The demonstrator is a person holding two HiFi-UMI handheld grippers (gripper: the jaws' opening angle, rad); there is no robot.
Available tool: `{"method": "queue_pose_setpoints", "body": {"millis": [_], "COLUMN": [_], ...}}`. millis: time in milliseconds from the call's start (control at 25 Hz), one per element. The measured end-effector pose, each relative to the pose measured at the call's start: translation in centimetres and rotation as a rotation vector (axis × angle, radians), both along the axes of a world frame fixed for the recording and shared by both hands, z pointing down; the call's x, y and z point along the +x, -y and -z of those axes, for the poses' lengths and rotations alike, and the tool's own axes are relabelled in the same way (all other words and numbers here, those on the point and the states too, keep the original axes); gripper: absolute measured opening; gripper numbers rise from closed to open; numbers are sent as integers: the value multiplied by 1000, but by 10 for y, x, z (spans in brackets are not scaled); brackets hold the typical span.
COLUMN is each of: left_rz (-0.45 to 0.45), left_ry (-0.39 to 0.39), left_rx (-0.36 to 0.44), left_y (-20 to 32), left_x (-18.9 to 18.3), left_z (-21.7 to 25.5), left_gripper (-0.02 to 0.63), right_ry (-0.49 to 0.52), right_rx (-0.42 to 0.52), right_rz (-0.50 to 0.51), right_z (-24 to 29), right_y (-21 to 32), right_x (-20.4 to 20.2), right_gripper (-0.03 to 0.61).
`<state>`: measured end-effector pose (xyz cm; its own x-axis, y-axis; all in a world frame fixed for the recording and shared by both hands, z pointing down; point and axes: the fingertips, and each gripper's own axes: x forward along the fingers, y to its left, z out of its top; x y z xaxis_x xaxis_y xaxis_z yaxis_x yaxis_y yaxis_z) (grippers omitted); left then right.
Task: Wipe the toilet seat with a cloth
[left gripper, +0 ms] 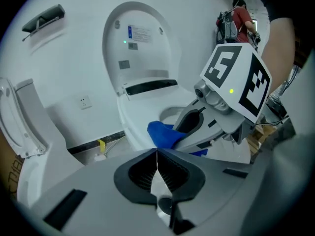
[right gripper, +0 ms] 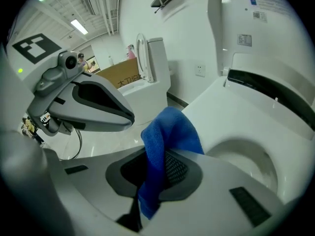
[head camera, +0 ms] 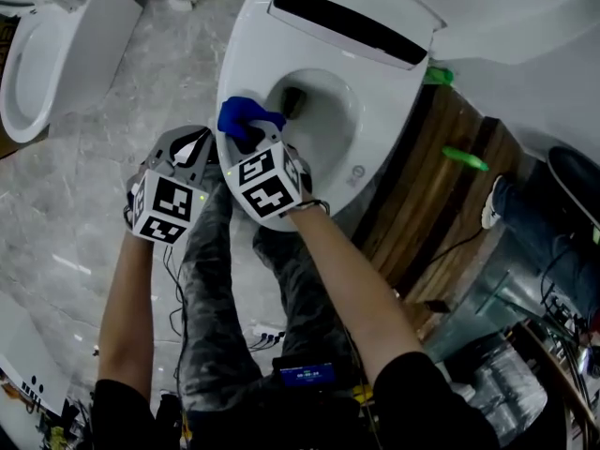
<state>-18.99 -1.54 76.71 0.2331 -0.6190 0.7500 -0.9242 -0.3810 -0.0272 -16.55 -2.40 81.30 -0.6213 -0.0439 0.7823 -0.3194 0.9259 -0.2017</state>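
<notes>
A white toilet stands with its lid raised and its seat down. A blue cloth is bunched on the seat's left rim, and my right gripper is shut on it. In the right gripper view the cloth hangs pinched between the jaws above the seat. My left gripper hovers just left of the right one, beside the bowl, over the floor. It is shut with nothing in it. From the left gripper view the cloth shows under the right gripper's fingers.
A second toilet stands at the upper left on the marble floor. To the right of the bowl lies a dark wooden step with a green object. Cables lie near the person's legs. A cardboard box is behind.
</notes>
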Motion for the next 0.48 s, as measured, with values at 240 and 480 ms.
{"method": "queue_pose_setpoints", "body": {"millis": [240, 480], "left_rz": [26, 47], "left_ry": [-3, -12], "left_rx": [-50, -93], "left_y": [-45, -81], "left_x": [30, 52], "left_z": [-10, -19], "left_gripper": [12, 12], "right_ry": [-13, -35], "right_rx": [-35, -66], "right_rz": [43, 90], "right_z": [-2, -4], "right_y": [-51, -93], "right_x": [36, 66], "right_gripper": [49, 50]}}
